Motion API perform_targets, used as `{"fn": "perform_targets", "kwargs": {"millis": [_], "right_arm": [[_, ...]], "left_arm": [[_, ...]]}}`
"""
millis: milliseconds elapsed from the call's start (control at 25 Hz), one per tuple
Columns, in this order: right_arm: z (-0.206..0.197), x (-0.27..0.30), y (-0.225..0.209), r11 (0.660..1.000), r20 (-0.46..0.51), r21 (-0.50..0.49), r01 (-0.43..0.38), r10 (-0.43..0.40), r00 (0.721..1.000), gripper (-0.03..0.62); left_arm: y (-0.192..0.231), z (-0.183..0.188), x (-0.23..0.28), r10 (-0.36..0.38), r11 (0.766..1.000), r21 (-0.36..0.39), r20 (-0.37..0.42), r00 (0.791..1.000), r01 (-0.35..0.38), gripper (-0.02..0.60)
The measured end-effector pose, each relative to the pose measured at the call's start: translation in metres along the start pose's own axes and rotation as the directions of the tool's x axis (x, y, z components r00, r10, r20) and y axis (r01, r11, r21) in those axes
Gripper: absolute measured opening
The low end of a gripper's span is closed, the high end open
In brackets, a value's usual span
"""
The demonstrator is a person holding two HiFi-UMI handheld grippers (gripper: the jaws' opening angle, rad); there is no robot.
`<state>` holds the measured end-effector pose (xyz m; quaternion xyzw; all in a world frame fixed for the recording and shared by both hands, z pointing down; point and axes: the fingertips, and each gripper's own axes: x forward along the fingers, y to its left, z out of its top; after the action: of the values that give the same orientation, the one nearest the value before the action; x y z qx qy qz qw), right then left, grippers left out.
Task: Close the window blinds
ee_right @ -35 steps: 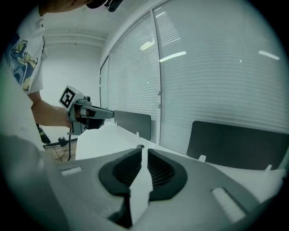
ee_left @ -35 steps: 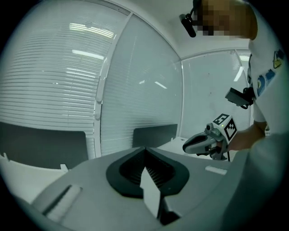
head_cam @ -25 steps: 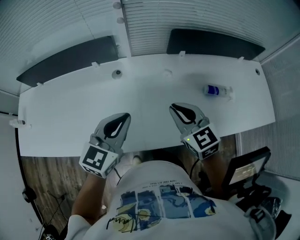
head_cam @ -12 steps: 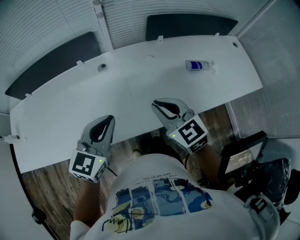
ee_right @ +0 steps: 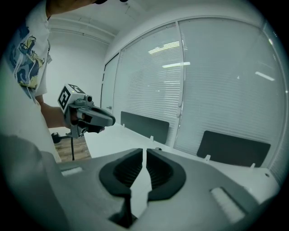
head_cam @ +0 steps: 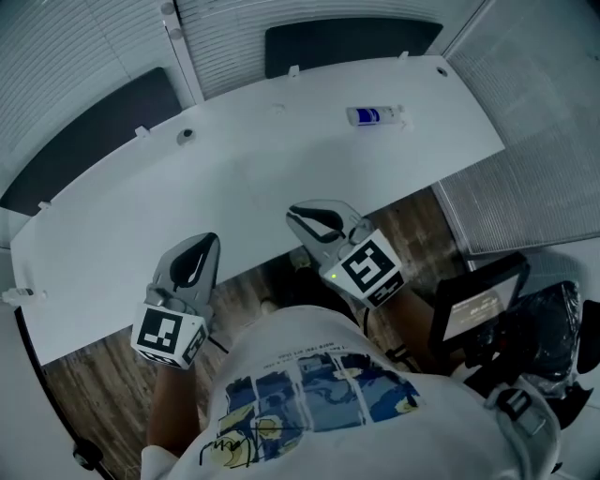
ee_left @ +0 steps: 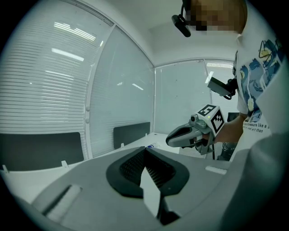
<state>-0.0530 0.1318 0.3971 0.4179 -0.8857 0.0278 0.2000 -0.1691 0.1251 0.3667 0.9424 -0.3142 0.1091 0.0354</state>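
Note:
Slatted window blinds (head_cam: pixel 225 28) hang behind the white desk (head_cam: pixel 234 178), and more blinds (head_cam: pixel 525 122) cover the glass on the right. In the gripper views the blinds (ee_left: pixel 45 90) (ee_right: pixel 149 85) show with their slats level. My left gripper (head_cam: pixel 206 242) hovers at the desk's near edge, shut and empty. My right gripper (head_cam: pixel 296 216) is beside it at the same edge, its jaws together with nothing between them. Each gripper view shows its own closed tips (ee_left: pixel 145 151) (ee_right: pixel 144 152) and the other gripper (ee_left: pixel 174 137) (ee_right: pixel 110 120) alongside. Both are far from the blinds.
A small bottle with a blue label (head_cam: pixel 373 114) lies on the desk at the far right. Two dark partition panels (head_cam: pixel 347 42) (head_cam: pixel 84 141) stand along the desk's back edge. A screen on a stand (head_cam: pixel 478 305) is at my right, over wooden floor (head_cam: pixel 412 225).
Both grippers have drawn back from over the desk to its near edge, and the desk and blinds have shifted up and left in the head view. The jaws stayed shut.

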Motion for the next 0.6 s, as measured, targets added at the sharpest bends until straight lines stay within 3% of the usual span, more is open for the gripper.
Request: {"fn": "perform_targets", "kwargs": {"millis": [600], "right_arm": [[0.004, -0.008, 0.027, 1.0, 0.003, -0.026, -0.014, 0.014, 1.0, 0.028]], "left_arm": [[-0.008, -0.007, -0.021, 0.001, 1.0, -0.016, 0.01, 1.0, 0.0, 0.006]]}}
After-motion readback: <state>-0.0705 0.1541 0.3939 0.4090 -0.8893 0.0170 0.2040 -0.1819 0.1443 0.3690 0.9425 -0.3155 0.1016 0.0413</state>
